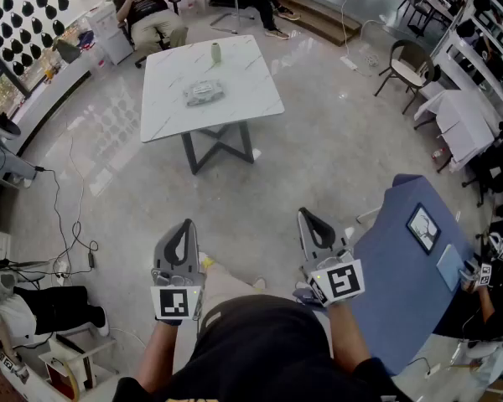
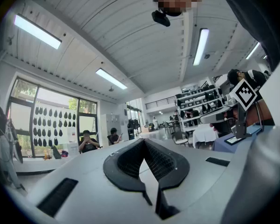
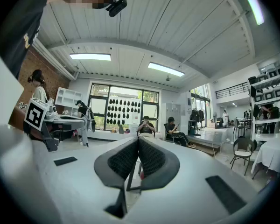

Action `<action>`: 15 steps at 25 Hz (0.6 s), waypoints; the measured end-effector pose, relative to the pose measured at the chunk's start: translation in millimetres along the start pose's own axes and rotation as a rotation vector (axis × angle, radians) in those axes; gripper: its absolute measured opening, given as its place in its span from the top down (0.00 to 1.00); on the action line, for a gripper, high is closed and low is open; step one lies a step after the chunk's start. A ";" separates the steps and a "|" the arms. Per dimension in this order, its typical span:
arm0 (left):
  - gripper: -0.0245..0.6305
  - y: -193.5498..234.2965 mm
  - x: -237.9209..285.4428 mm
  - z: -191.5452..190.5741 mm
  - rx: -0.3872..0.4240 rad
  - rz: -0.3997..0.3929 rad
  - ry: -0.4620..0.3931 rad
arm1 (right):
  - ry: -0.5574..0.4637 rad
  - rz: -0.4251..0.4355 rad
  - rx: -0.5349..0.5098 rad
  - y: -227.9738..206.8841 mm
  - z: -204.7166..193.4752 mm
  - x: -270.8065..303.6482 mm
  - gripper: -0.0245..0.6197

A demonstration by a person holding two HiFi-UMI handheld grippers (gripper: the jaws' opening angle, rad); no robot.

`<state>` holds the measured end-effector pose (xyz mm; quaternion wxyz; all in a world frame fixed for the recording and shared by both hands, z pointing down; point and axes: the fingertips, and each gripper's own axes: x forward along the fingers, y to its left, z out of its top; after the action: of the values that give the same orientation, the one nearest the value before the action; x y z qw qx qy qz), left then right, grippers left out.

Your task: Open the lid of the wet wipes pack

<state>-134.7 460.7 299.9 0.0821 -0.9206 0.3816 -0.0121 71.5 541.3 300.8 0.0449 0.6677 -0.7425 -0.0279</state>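
The wet wipes pack (image 1: 203, 95) lies flat near the middle of a white marble-look table (image 1: 256, 99), far ahead of me. A pale green cylinder (image 1: 216, 53) stands behind it. Both grippers hover close to my body, well short of the table. The left gripper (image 1: 183, 224) is shut with nothing in it, and so is the right gripper (image 1: 308, 214). In the left gripper view the left gripper (image 2: 143, 141) has its black pads meeting at the tip. The right gripper view shows the right gripper (image 3: 138, 139) pressed together the same way. The pack shows in neither gripper view.
A blue-covered table (image 1: 402, 258) with a tablet stands close on my right. Cables (image 1: 71, 241) trail over the floor at left. A black chair (image 1: 407, 65) stands right of the white table. Two seated people (image 1: 151, 11) are behind it.
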 end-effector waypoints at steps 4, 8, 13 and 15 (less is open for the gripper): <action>0.94 2.7 -1.4 -3.6 -0.003 -0.003 -0.012 | 0.011 -0.007 -0.011 2.6 -4.2 -0.2 0.96; 0.94 4.6 -4.4 -4.9 -0.003 -0.001 -0.007 | 0.021 0.004 -0.016 6.7 -6.4 1.8 0.96; 0.93 4.4 -13.3 -12.8 0.014 -0.032 0.025 | 0.006 0.004 0.002 7.3 -3.6 5.2 0.96; 0.93 6.7 -14.5 -13.3 0.019 -0.032 0.029 | -0.002 -0.001 0.004 6.6 -2.0 5.1 0.96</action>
<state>-150.8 464.3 312.5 0.0849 -0.9255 0.3679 -0.0304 64.7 537.0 303.6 0.0426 0.6683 -0.7422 -0.0271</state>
